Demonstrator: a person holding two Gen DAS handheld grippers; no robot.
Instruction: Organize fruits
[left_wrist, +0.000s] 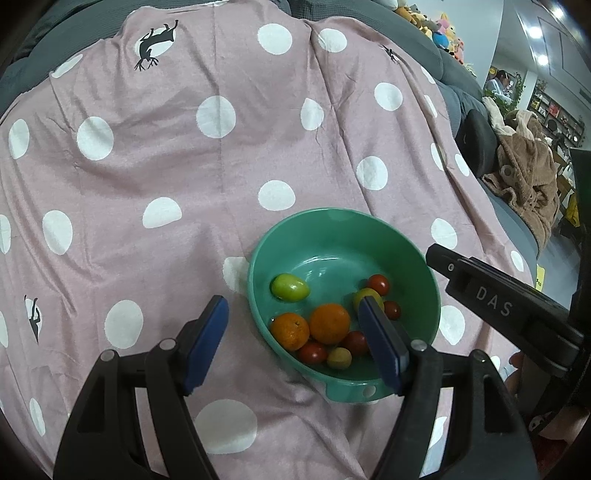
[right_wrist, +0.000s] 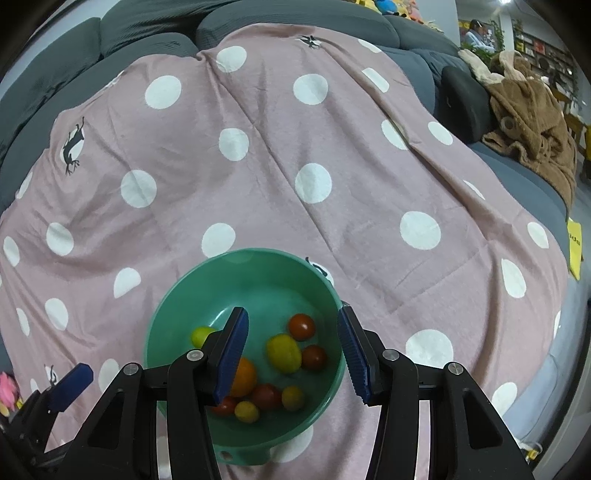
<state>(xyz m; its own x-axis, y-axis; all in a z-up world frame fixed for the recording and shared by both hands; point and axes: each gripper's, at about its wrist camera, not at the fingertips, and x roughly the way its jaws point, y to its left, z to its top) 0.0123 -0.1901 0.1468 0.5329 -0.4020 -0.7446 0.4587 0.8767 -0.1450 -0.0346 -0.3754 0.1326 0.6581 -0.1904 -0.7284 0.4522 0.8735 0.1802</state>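
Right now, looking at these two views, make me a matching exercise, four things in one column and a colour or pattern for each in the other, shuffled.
Things:
1. bowl
2. blanket
3. robe on the sofa
4. tong pads

Colours:
A. brown
B. blue
C. pink with white dots
D. green

Pairs: 1-D, 2-C, 3-A, 4-B
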